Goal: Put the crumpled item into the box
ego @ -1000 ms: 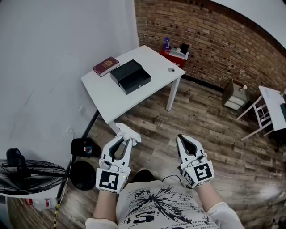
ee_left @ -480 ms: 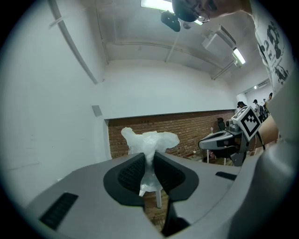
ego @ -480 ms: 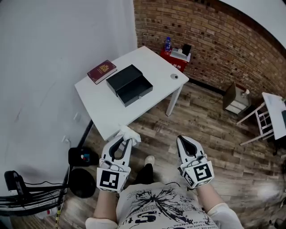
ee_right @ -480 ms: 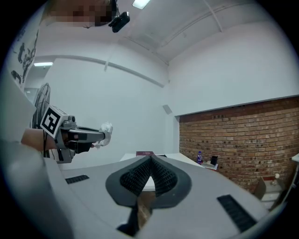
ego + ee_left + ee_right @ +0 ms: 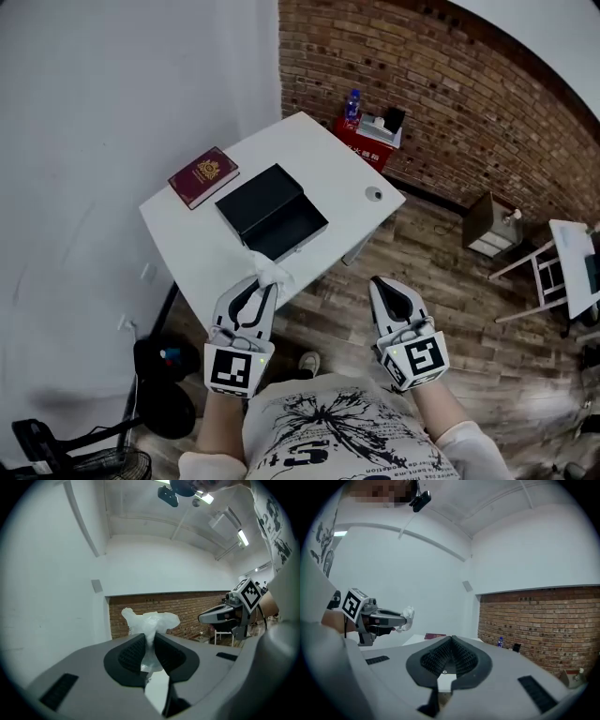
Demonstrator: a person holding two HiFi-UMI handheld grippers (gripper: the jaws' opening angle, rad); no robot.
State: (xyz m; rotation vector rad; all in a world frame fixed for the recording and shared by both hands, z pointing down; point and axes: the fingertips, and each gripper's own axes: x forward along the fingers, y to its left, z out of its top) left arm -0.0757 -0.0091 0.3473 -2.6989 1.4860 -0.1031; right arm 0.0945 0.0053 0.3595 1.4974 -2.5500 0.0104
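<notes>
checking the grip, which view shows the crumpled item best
The left gripper view: the crumpled item sits close, pinched between the jaws. Head view: a small white tuft. Right gripper view: a distant speck.

In left gripper (image 5: 264, 285): crumpled white item (image 5: 270, 271), pinched upright, near white table (image 5: 187, 244) edge; black box (image 5: 281, 225) open on tabletop.

Office: brick wall (image 5: 441, 94), white desk (image 5: 323, 164)

The left gripper (image 5: 149, 644) hides part of the crumpled item (image 5: 151, 619). A round object (image 5: 374, 194) on the table (image 5: 187, 253) is too small to identify.
</notes>
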